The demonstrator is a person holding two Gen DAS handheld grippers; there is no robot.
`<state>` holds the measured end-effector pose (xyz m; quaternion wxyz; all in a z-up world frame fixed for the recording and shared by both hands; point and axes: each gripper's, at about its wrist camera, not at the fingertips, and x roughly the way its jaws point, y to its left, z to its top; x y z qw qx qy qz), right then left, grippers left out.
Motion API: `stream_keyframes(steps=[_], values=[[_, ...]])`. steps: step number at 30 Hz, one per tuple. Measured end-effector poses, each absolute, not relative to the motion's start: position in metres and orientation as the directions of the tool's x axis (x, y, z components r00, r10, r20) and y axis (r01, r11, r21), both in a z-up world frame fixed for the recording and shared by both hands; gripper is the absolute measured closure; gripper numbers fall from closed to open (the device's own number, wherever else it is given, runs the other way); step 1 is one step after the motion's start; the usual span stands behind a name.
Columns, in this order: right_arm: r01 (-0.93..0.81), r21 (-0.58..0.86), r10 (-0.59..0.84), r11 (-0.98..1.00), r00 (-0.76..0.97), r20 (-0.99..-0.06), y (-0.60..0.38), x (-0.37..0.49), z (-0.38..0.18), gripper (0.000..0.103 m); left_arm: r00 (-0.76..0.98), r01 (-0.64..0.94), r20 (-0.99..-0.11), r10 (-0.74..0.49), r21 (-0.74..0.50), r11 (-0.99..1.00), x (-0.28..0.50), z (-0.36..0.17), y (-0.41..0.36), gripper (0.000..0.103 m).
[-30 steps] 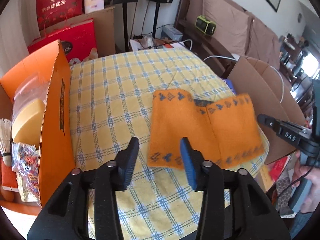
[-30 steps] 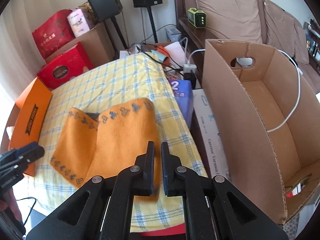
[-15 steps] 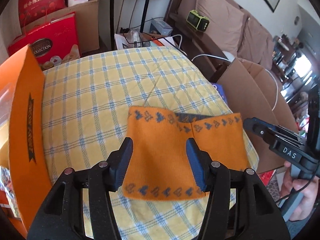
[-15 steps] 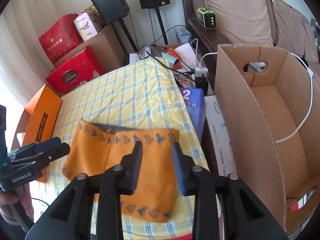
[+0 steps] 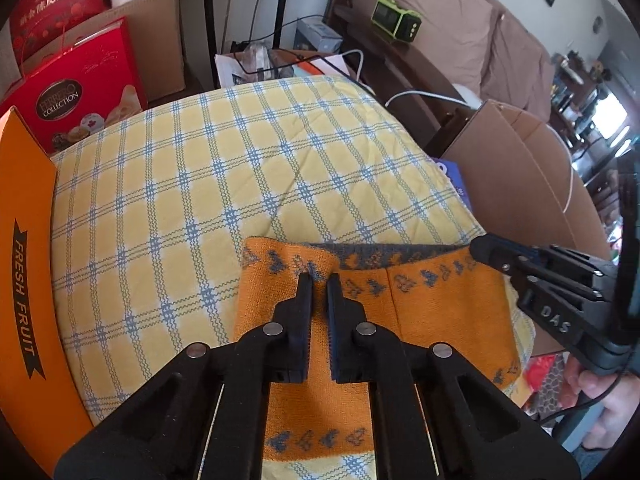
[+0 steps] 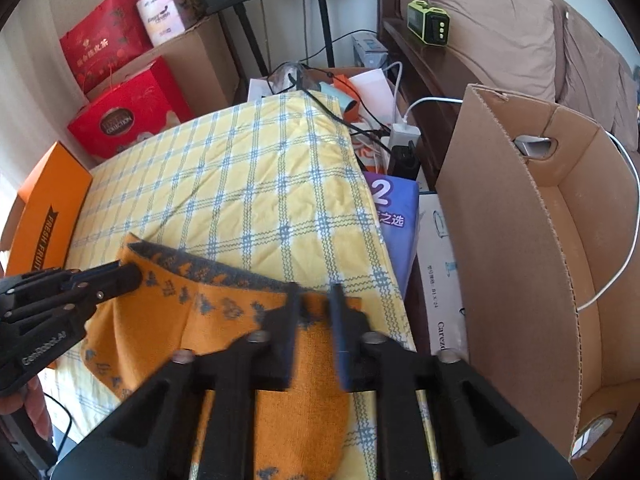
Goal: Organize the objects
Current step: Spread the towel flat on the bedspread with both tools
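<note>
Now the orange cloth (image 5: 432, 304) with its dark patterned border lies folded at the near edge of the yellow checked worktop (image 5: 208, 184), and you hold it along its far hem at two places. Your left gripper (image 5: 319, 278) has just closed its jaws and pinches the hem near the cloth's left end. Your right gripper (image 6: 314, 288), blurred in its own view, has its jaws closed too, nipping the hem towards the right end. An orange fruit box (image 5: 24, 248) stands at the worktop's left side; a large open cardboard box (image 6: 532, 240) sits just beside its right side.
</note>
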<state>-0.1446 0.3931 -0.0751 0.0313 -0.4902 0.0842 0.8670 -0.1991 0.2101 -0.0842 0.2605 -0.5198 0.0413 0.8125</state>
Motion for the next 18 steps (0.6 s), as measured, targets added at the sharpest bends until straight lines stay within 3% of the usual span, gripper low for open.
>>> stream_keyframes(steps=[8,13,15,17,18], values=[[-0.154,0.127,-0.014,-0.98,-0.581,-0.814,0.397,-0.137,-0.064,0.097,-0.373,-0.452,-0.802,0.467,-0.282,-0.846,-0.201,-0.053,0.202,0.097],[-0.166,0.127,-0.008,-0.978,-0.579,-0.816,0.4,-0.142,-0.059,0.097,-0.316,-0.434,-0.867,0.385,-0.228,-0.871,-0.217,-0.068,0.214,0.095],[-0.164,0.118,-0.007,-0.979,-0.556,-0.831,0.399,-0.146,-0.063,0.087,-0.32,-0.428,-0.872,0.37,-0.215,-0.878,-0.217,-0.074,0.213,0.087],[-0.176,0.107,0.003,-0.978,-0.529,-0.849,0.4,-0.147,-0.07,0.081,-0.338,-0.42,-0.863,0.375,-0.218,-0.881,-0.216,-0.075,0.206,0.064],[-0.183,0.105,0.008,-0.977,-0.528,-0.849,0.401,-0.145,-0.071,0.08,-0.36,-0.409,-0.857,0.368,-0.209,-0.888,-0.214,-0.073,0.2,0.059]])
